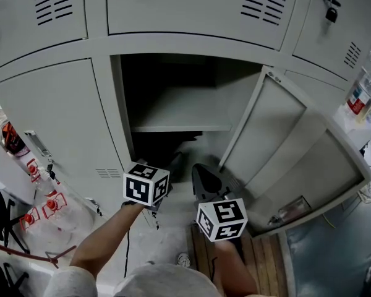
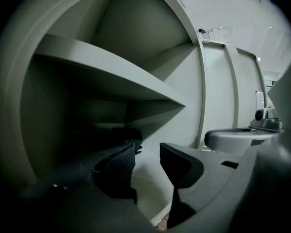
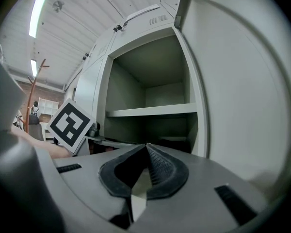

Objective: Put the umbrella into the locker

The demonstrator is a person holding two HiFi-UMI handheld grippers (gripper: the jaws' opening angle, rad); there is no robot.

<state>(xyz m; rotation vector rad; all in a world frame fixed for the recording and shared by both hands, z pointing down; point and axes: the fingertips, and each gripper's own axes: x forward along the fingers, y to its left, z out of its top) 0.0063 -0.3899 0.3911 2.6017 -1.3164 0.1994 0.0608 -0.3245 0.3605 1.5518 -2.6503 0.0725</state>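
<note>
Lying in the far shadow under the grey metal shelf (image 2: 111, 76), a dark bundle (image 2: 117, 131) is probably the black folded umbrella, though it is too dim to be sure. If so, it is already inside the grey steel locker (image 1: 102, 104). The left gripper (image 2: 148, 152) has its fingers apart with nothing between them. The right gripper (image 3: 146, 148) has its fingers closed and empty. Placing looks done. Next, I judge, both grippers should draw back and swing the open door (image 1: 266, 135) at right shut.

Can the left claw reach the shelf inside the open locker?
Probably yes. The locker door stands wide open, and the left claw faces in below the shelf, with nothing between them.
</note>
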